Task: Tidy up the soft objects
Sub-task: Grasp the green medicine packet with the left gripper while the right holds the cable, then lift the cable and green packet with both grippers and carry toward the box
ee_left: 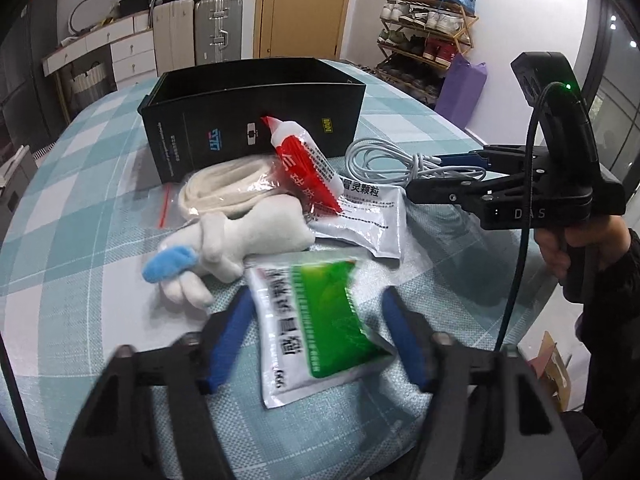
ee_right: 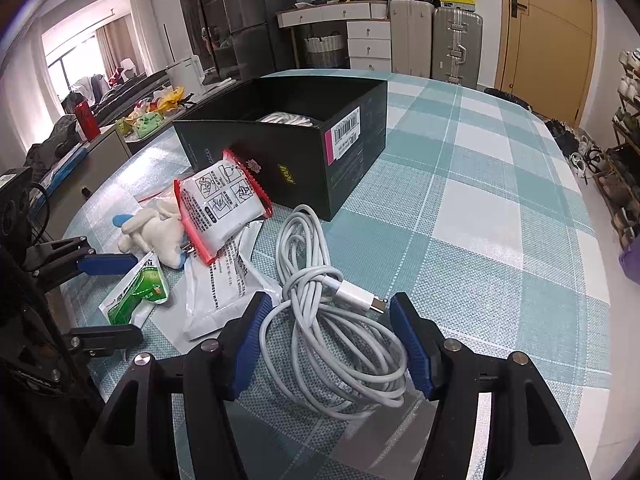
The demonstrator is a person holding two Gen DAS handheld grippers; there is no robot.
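Observation:
My left gripper (ee_left: 316,296) is open, its blue fingers on either side of a green and white sachet (ee_left: 316,328) lying on the checked tablecloth. My right gripper (ee_right: 326,304) is open around a coiled white cable (ee_right: 320,312). A white plush toy (ee_left: 224,244) with a blue part, a bagged cream cord (ee_left: 224,188), a red and white packet (ee_left: 304,164) and a white sachet (ee_left: 364,216) lie in a heap before an open black box (ee_left: 256,120). The box (ee_right: 304,148) holds a white coil (ee_right: 288,119).
The round table (ee_right: 480,208) has a teal checked cloth. A shoe rack (ee_left: 428,36) and a purple bag (ee_left: 464,88) stand beyond it. Suitcases (ee_right: 436,36), drawers and a wooden door (ee_right: 548,28) line the far wall.

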